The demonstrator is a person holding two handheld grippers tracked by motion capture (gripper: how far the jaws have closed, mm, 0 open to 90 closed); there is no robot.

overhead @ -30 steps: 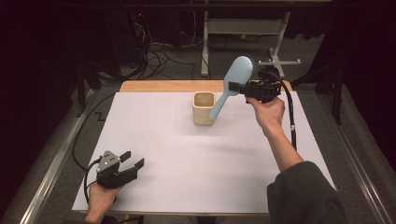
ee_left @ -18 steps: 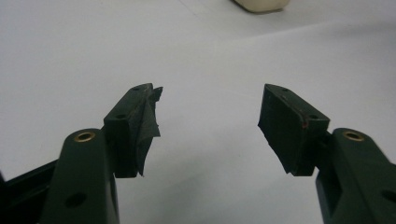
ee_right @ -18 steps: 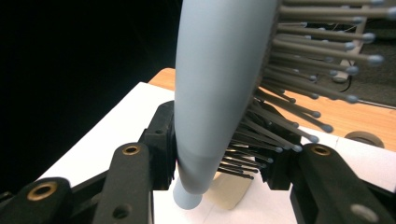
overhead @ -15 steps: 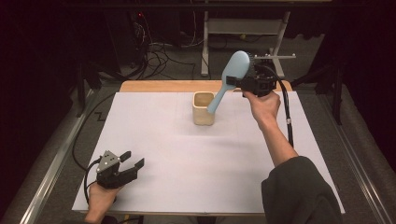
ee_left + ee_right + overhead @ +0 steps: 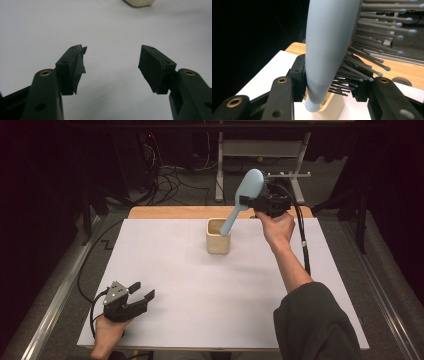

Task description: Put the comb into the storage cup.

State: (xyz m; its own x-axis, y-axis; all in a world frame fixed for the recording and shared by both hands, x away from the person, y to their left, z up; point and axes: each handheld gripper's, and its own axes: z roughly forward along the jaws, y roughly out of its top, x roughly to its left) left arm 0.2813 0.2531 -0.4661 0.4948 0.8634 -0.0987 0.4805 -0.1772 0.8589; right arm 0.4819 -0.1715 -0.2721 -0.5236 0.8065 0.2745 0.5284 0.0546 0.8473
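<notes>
Prob. lab: floor cables [image 5: 172, 177], metal rails [image 5: 55, 302].

Bright tabletop, dark surroundings — soft shadows, slight blur

Dark room; cables [image 5: 172, 182] on grey floor [image 5: 330, 180]; metal stand [image 5: 260, 150] behind table [image 5: 165, 212].

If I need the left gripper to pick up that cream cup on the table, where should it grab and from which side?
Grip the cup across its near wall, coming down from above on the person's side. Its mouth is open upward and its walls look straight. The blue hairbrush, held by the right gripper, slants its handle into the mouth from the far right, so that side is crowded. The left gripper is already open.
</notes>
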